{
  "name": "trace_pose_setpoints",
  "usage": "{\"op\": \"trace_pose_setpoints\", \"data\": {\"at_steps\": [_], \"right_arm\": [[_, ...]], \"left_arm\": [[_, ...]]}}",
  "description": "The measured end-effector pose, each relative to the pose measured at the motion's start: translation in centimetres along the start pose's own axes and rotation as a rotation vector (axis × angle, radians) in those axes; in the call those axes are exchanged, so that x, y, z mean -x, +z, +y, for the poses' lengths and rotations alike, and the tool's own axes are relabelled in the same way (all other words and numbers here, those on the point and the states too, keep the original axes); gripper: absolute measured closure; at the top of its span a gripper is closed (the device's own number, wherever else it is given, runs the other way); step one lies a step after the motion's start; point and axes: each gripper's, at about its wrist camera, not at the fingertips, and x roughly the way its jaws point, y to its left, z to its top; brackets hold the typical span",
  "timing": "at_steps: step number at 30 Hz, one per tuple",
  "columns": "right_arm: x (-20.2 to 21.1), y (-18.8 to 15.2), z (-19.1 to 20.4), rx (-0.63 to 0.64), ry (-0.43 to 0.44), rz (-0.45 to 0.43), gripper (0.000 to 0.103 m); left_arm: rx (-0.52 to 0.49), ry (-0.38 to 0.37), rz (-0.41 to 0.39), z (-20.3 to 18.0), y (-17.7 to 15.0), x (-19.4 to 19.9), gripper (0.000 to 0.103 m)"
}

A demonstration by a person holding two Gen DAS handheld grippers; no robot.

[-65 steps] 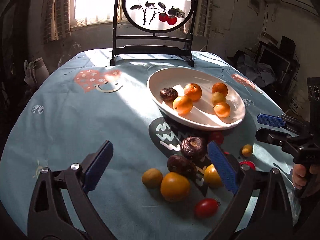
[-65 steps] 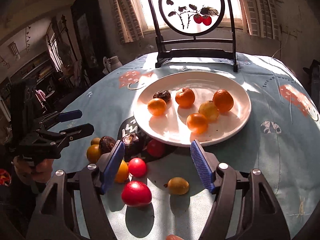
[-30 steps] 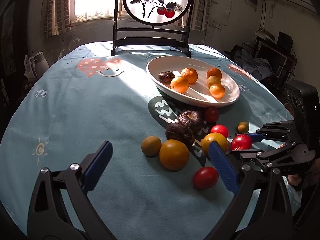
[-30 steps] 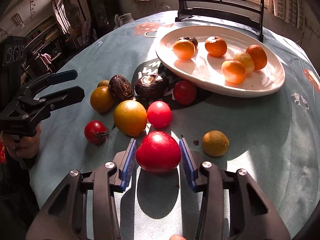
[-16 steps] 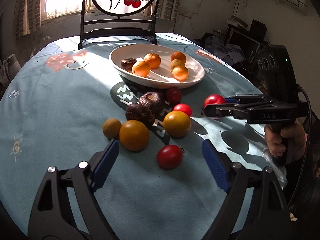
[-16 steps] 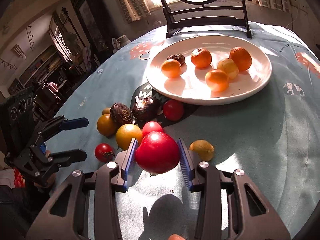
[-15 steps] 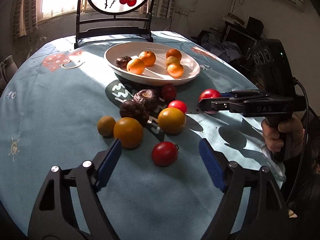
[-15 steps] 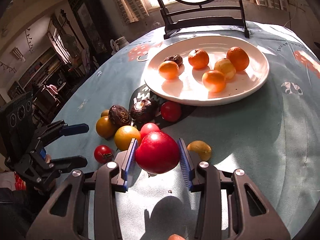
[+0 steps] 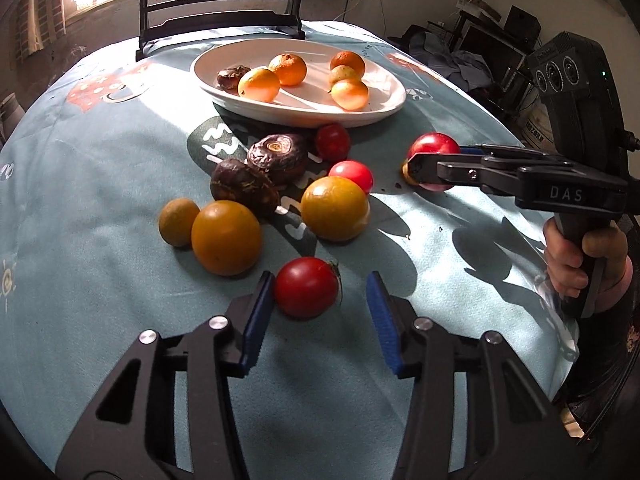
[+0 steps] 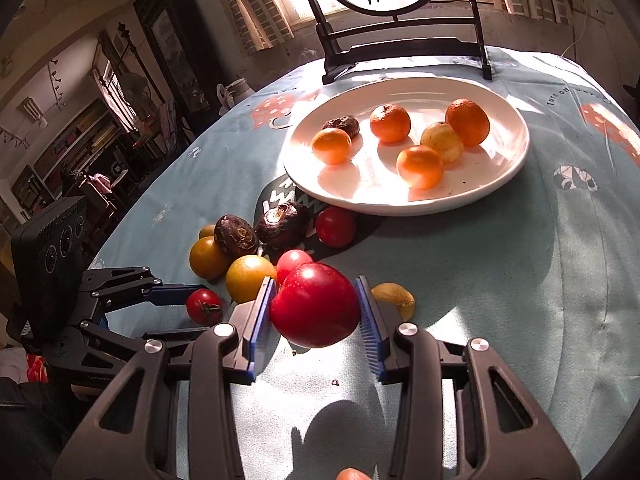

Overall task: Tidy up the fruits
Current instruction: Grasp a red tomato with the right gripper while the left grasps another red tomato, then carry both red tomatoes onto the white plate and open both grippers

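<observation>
Six fruits are already laid on the white plate, while about nine more are left loose on the blue tablecloth. A large red fruit is clamped in the right gripper, raised above the cloth short of the plate. A small tomato is straddled by the half-open left gripper, not yet gripped.

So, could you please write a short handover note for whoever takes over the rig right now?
Right gripper: shut on the big red fruit, held off the cloth.
Left gripper: open, jaws either side of the small tomato, not closed on it.
Plate: six fruits on it already.
Left on the tablecloth: two dark fruits, two more tomatoes, two large yellow-orange fruits and two small yellowish ones.
Next, probably: carry the red fruit to the plate, then grip the small tomato.
</observation>
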Motion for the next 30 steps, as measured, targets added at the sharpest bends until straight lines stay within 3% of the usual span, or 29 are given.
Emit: {"op": "trace_pose_setpoints", "data": {"at_steps": [7,17,23,27,30], "right_arm": [[0.1,-0.1,0.1,0.001,-0.004,-0.005,0.062],[0.2,0.0,0.1,-0.001,0.002,-0.002,0.062],[0.1,-0.1,0.6,0.006,0.069,-0.003,0.062],[0.7,0.6,0.6,-0.015,0.136,-0.061,0.062],[1.6,2.1,-0.2,-0.057,0.088,-0.164,0.062]], "left_arm": [[-0.014,0.069,0.005,-0.3,0.3,-0.3,0.071],[-0.068,0.097,-0.022,-1.8,0.2,0.1,0.071],[-0.089,0.075,-0.043,-2.7,0.4,0.8,0.071],[-0.093,0.046,-0.076,-2.5,1.9,1.7,0.071],[-0.059,0.049,-0.137,-1.7,4.4,2.4,0.071]]}}
